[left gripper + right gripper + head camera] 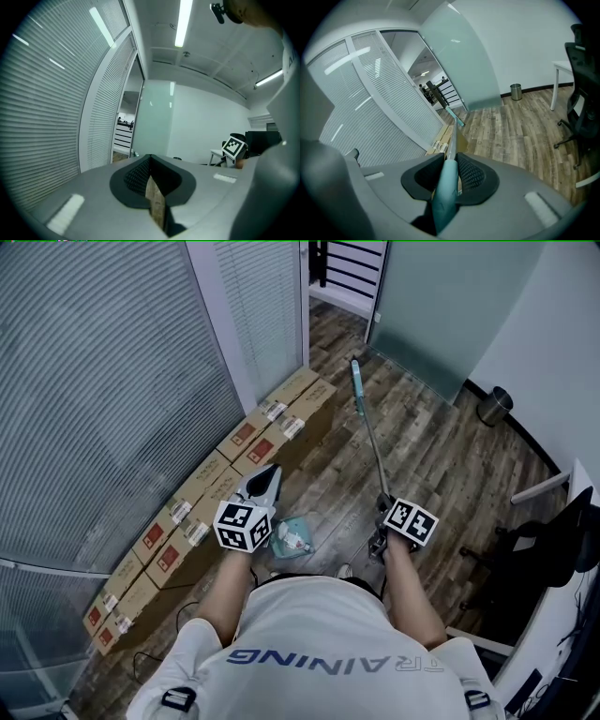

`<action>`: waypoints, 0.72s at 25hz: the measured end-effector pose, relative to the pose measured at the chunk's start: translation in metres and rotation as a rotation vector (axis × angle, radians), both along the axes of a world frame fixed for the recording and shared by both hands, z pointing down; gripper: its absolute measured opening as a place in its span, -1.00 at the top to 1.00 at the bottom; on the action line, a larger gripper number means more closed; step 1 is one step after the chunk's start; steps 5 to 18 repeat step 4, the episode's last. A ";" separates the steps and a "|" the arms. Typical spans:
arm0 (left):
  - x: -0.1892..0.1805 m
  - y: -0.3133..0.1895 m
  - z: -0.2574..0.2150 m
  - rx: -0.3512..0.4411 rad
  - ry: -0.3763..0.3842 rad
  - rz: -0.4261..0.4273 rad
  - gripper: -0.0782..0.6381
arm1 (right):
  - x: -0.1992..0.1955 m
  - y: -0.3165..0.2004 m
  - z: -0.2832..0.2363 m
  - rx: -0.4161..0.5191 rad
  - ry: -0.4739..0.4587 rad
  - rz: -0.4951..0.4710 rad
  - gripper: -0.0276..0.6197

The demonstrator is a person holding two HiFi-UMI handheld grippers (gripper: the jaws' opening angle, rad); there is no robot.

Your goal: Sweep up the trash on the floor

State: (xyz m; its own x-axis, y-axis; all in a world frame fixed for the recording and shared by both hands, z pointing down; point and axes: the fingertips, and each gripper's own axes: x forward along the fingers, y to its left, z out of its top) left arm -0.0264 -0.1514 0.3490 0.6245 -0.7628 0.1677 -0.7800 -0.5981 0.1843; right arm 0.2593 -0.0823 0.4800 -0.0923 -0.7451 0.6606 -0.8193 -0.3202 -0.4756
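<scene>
My right gripper [382, 512] [450, 157] is shut on the teal grip [445, 187] of a broom. Its metal rod [368, 432] slants away over the wooden floor to a small teal head [356, 371] [454, 116] near the doorway. My left gripper [270, 472] [151, 161] is held at about the same height, jaws closed. A thin brownish strip shows between its pads; I cannot tell what it is. A teal dustpan [292, 538] with whitish scraps in it shows just right of the left hand. Whether it hangs from that gripper is hidden.
A row of cardboard boxes [234, 442] lines the glass wall with blinds on the left. A small metal bin [494, 406] [515, 91] stands by the far wall. A black office chair [553, 545] [581, 108] and a white desk stand at the right. An open doorway [347, 277] lies ahead.
</scene>
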 end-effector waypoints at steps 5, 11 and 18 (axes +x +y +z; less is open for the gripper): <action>-0.004 0.001 0.003 -0.007 0.000 -0.006 0.78 | -0.004 0.000 -0.001 0.005 0.001 -0.008 0.58; -0.004 0.001 0.003 -0.007 0.000 -0.006 0.78 | -0.004 0.000 -0.001 0.005 0.001 -0.008 0.58; -0.004 0.001 0.003 -0.007 0.000 -0.006 0.78 | -0.004 0.000 -0.001 0.005 0.001 -0.008 0.58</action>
